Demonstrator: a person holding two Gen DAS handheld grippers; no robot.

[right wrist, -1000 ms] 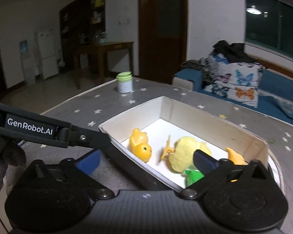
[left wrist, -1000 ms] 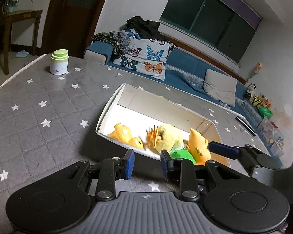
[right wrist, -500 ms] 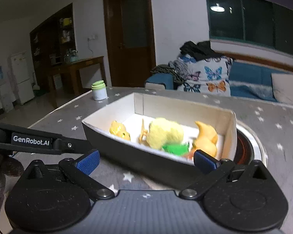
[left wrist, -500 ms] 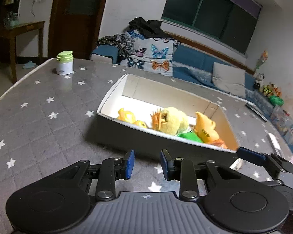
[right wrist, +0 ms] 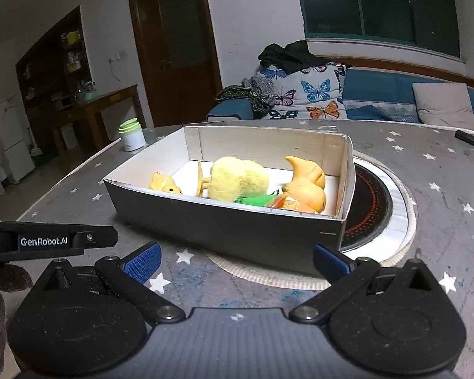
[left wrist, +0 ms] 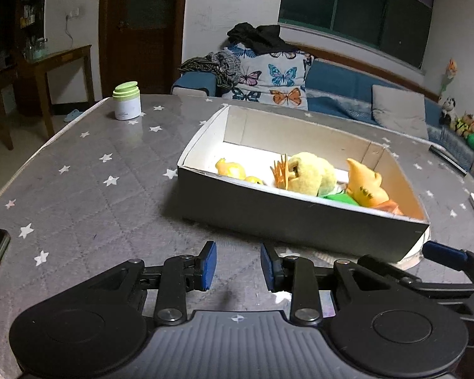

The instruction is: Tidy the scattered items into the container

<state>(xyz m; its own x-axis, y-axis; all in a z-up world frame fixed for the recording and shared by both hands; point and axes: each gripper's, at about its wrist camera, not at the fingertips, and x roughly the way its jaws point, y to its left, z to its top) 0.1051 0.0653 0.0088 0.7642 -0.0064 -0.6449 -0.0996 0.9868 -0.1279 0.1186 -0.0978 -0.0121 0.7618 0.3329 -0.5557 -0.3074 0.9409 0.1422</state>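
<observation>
Toys all inside the open white-lined cardboard box (right wrist: 224,221) on the grey star-print tablecloth (left wrist: 79,189): fluffy yellow plush chick (right wrist: 238,180) mid-box, small yellow rubber duck (right wrist: 162,184) to its left, orange rubber dinosaur (right wrist: 306,186) at right. Likely light; plush soft, best pinched mid-body, rubber ones squashy, perhaps slippery. Left gripper (left wrist: 238,265) narrowly parted and empty, right gripper (right wrist: 235,257) spread wide and empty, both near side of box.

yellow and orange toys (right wrist: 240,180) fill white box (right wrist: 268,233).
</observation>
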